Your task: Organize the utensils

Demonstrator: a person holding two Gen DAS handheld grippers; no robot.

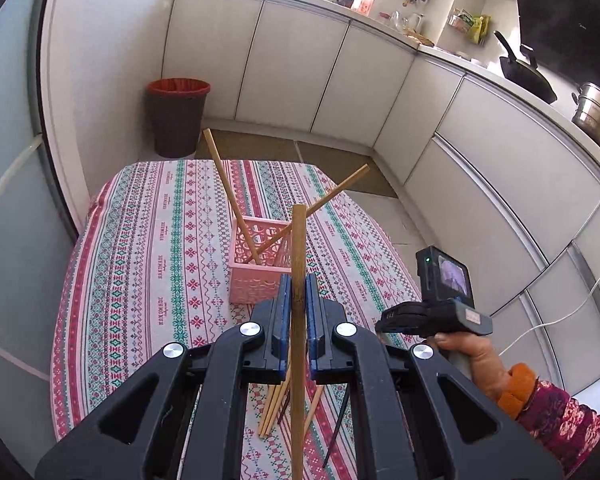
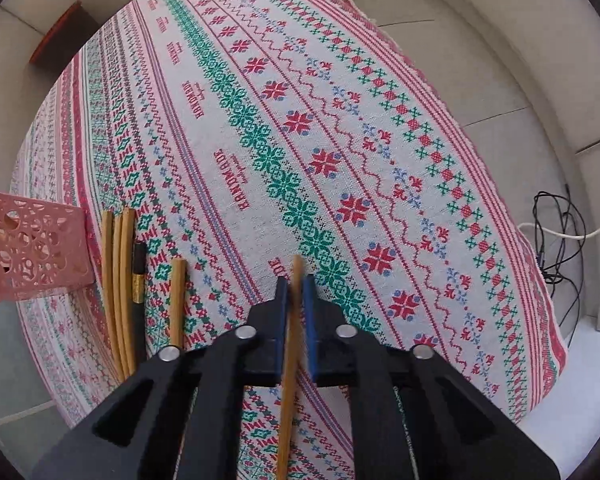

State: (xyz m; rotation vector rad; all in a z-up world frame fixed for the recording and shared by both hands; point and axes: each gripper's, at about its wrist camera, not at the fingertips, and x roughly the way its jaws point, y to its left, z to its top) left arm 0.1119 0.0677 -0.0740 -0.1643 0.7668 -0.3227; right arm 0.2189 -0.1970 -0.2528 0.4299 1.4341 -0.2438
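Kitchen cabinets [image 1: 300, 64] wrap round the back, with a bin [image 1: 177, 116] in the corner. Up front, the counter [image 2: 260, 80] wears a patterned cloth. On it sits a pink basket [image 1: 256, 276] with two chopsticks [image 1: 230, 196] leaning out crossed. Loose chopsticks [image 2: 118, 280] lie just beside the basket. Left tool [image 1: 299, 292] is clamped on one upright chopstick [image 1: 299, 240] near the basket. Right tool [image 2: 298, 292] has its jaws nearly together around another chopstick [image 2: 290, 380], above the cloth.
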